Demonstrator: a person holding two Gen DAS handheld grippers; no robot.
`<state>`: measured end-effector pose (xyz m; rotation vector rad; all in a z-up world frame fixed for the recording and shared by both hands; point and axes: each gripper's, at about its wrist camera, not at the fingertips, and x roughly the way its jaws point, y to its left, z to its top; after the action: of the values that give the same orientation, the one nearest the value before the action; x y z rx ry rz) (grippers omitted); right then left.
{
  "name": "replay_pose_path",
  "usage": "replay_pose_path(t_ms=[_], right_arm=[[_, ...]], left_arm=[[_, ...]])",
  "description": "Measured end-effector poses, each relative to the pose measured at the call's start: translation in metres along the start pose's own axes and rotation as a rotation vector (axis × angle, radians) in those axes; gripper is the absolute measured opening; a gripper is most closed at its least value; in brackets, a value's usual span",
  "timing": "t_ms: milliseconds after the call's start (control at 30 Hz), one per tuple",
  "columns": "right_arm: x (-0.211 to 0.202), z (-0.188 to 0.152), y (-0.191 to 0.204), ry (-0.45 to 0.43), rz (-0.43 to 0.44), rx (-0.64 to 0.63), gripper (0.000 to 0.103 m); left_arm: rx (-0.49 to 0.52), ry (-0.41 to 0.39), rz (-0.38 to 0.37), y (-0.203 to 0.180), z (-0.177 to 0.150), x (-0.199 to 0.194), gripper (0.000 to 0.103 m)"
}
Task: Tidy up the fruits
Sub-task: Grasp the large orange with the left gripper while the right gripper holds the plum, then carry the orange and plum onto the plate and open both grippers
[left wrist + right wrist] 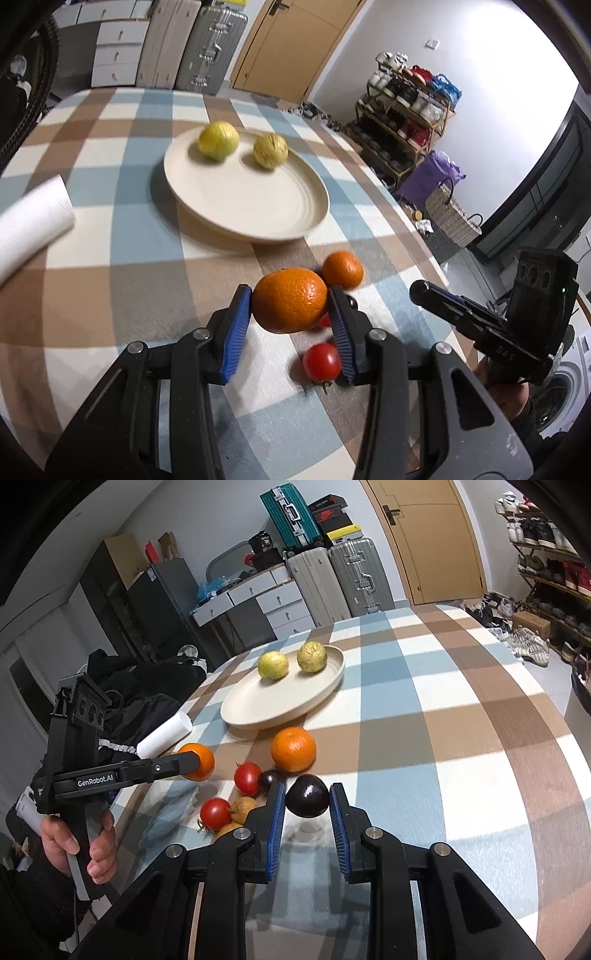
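Left gripper (pixel 290 314) clamps an orange (pixel 290 300); only the right view shows right gripper (pixel 307 805) pinching a dark plum (pixel 307 799).

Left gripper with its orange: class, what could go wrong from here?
1. The orange is round and held only at its sides by the left gripper; it may slip out.
2. A dropped orange could knock the tomato below it.
3. Fruit set on the shallow plate might roll off.

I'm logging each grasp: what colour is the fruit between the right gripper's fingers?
Dark purple, almost black: the plum, clearest in the right wrist view.
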<state>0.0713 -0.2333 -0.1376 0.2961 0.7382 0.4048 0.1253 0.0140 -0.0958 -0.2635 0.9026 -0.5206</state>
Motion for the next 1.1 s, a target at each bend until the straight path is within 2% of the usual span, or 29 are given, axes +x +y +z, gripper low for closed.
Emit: replay_pose_path(t_ms=[267, 567, 833, 1100], right_arm=[[0.001, 0.041, 0.005, -0.052, 0.044, -0.007, 0.025], [0.010, 0.105, 0.024, -0.096, 0.066, -0.105, 0.025], [0.035, 0.167, 0.041, -0.118, 0.074, -0.188, 0.025], [0.083, 0.201, 0.041, -0.099, 0.087, -0.185, 0.025]], left_arm=[[0.004, -0.063, 0.018, 0.009, 0.033, -0.015, 0.039], [-0.024, -0.120, 0.082, 0.029, 0.082, -0.017, 0.039], [-0.019, -0.162, 0.136, 0.046, 0.121, 0.000, 0.039], [-0.044, -0.156, 0.130, 0.067, 0.146, 0.031, 0.039]])
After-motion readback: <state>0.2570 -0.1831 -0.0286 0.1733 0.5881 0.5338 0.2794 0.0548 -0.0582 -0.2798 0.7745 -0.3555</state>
